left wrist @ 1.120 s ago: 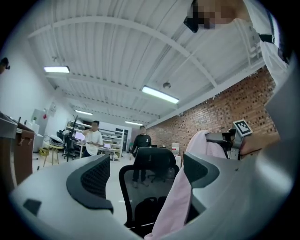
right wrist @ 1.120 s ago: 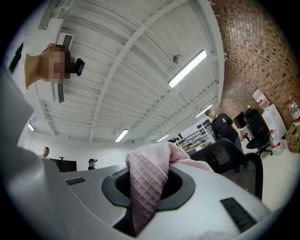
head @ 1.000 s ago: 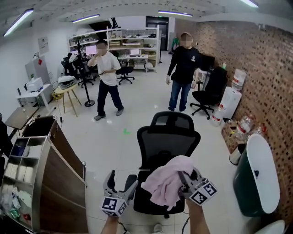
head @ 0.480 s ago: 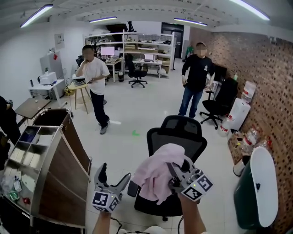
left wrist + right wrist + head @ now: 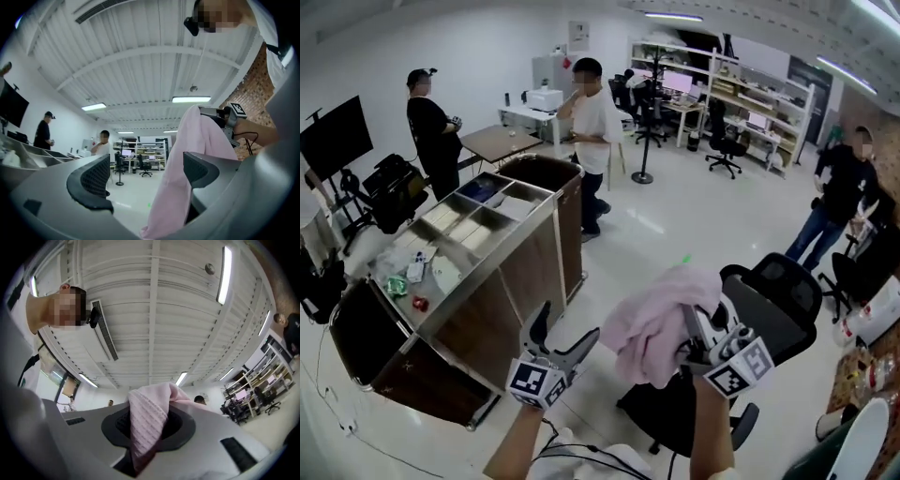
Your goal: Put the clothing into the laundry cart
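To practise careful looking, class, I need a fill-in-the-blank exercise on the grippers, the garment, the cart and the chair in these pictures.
1. The right gripper is shut on a ____ garment.
2. The left gripper has its jaws ____, gripping nothing.
3. In the head view the cart stands to the ____ of the chair.

Missing words: pink; open; left.
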A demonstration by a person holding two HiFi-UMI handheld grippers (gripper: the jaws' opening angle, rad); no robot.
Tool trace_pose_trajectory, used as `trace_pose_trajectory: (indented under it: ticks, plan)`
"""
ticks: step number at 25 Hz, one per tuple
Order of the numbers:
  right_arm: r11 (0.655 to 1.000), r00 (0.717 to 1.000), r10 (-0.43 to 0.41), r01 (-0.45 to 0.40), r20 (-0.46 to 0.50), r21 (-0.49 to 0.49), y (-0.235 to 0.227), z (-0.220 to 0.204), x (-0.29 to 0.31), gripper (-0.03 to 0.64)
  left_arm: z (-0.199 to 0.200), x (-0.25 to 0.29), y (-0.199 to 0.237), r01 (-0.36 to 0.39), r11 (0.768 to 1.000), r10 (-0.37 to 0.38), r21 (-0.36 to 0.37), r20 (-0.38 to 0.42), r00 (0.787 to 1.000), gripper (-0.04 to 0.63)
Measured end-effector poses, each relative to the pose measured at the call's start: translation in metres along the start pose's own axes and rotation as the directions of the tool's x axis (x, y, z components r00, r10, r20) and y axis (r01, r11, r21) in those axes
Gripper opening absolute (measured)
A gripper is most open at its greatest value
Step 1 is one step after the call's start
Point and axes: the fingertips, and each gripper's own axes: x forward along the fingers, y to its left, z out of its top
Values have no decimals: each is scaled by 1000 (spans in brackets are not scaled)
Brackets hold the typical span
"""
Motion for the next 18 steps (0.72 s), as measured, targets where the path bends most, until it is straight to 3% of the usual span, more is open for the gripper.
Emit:
trace_pose_trajectory:
  ticks: [4, 8, 13, 18]
  plan:
    - [977, 981, 192, -193, 14, 91, 48, -23, 58, 86, 13, -64, 48, -190, 981, 191, 49, -8, 982, 466]
    - [917, 932, 362, -362, 33, 167, 115, -54, 114, 86, 24, -132, 96, -347, 934, 349, 81, -4, 937, 465]
    - [787, 827, 557, -556, 79, 269, 226, -91, 178, 86, 48, -237, 155, -540, 829, 543, 141, 27, 840, 466]
    - [642, 715, 683, -684, 147, 345, 347, -124, 239, 86, 69, -342, 215, -673, 718, 673, 180, 71, 736, 465]
